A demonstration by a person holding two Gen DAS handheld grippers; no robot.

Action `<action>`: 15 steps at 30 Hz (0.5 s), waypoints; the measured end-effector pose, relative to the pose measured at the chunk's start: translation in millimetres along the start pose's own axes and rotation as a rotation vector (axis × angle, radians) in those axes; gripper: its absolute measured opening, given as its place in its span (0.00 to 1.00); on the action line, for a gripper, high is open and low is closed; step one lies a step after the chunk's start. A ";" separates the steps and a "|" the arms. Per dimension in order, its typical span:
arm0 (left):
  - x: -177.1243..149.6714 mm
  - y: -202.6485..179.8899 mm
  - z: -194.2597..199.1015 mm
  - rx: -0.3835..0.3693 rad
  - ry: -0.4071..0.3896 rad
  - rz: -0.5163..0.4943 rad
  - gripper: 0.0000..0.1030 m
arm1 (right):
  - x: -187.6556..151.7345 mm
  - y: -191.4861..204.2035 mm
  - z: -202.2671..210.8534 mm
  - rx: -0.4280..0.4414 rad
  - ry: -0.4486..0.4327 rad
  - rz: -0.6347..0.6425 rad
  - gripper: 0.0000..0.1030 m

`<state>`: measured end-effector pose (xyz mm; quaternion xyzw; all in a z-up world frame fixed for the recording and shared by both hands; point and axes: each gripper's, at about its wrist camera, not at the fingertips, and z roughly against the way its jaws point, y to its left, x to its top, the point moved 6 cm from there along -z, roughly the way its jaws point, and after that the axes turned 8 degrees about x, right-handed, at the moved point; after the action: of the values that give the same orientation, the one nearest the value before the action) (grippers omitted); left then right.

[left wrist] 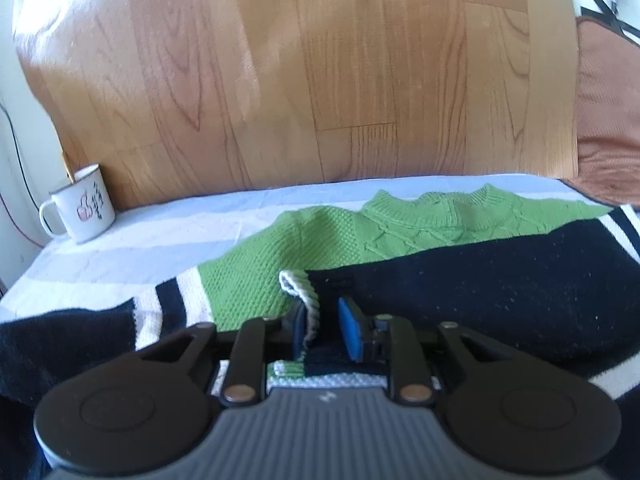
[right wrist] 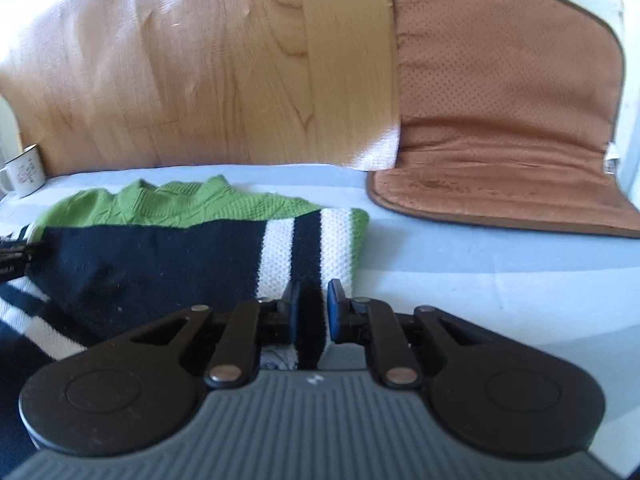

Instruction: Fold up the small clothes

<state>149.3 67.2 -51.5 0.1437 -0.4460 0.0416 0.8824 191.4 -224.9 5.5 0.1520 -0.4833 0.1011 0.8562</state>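
Sweater [left wrist: 320, 232] front edge hiding under grippers | green, navy, white stripes | left gripper [left wrist: 324, 324] & right gripper [right wrist: 312, 312] both pinching its knit.

Knit sweater [right wrist: 160, 256]: green top, navy body, white stripes; lying partly folded on pale sheet.

Bright daylight glares from the upper left — soft blur, edges bowed by fisheye.

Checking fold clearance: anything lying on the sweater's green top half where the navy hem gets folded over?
Nothing visible. The green, navy and white knitted sweater has its green top bare; the white enamel mug and brown padded mat sit off to either side.
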 end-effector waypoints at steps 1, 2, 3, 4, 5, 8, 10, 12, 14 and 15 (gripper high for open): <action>0.3 -0.3 -2.0 -0.001 0.000 0.001 0.19 | 3.0 2.7 7.1 0.015 -0.033 -0.016 0.20; -0.4 -0.5 -1.0 0.002 -0.001 -0.001 0.19 | 5.5 7.1 15.8 0.047 -0.074 -0.026 0.20; -1.0 -2.4 -0.4 0.007 -0.004 -0.007 0.19 | 8.2 13.4 23.8 0.069 -0.106 -0.025 0.20; -1.2 -4.0 -0.4 0.014 -0.006 -0.015 0.19 | 9.4 19.9 29.5 0.087 -0.126 -0.017 0.20; -1.4 -5.3 -0.9 0.019 -0.008 -0.021 0.19 | 9.1 26.7 32.0 0.111 -0.127 -0.008 0.21; -1.4 -6.9 -0.8 0.028 -0.012 -0.033 0.20 | -9.8 29.3 5.8 0.130 0.030 -0.051 0.26; -1.2 -6.7 -1.1 0.031 -0.009 -0.033 0.22 | -21.6 24.0 -1.3 0.159 -0.002 -0.068 0.25; -2.3 -3.1 3.9 0.025 -0.005 -0.026 0.24 | -20.8 26.6 0.0 0.139 -0.004 -0.060 0.25; -2.6 7.5 20.8 -0.023 -0.006 0.015 0.24 | -24.6 32.2 1.7 0.125 -0.016 -0.019 0.28; -1.5 16.9 35.0 -0.065 -0.023 0.048 0.25 | -25.4 32.4 2.7 0.125 -0.017 -0.016 0.28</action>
<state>117.8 73.3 -29.4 0.1046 -0.4607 0.0467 0.8801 165.8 -196.3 -9.7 0.2101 -0.4820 0.1229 0.8417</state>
